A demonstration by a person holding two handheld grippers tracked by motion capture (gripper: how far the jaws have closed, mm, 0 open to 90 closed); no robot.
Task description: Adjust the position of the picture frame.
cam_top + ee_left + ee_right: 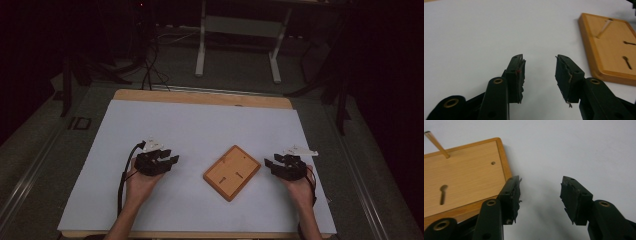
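Observation:
A small wooden board [232, 172] lies flat on the white table top [200, 130], turned at an angle, between my two grippers. It has a raised rim, two keyhole slots and a thin peg [604, 27] standing near one corner. My left gripper [169, 159] rests to the left of the board, open, with nothing between its jaws [540, 72]. My right gripper [272, 165] rests just right of the board, open and empty [541, 195]; its left jaw sits beside the board's edge [474, 205].
The white sheet covers a wooden table whose bare far edge [202, 97] shows. Beyond it stand a white frame stand [240, 35] and cables [150, 65] on a dark floor. A cable [122, 180] trails from my left gripper.

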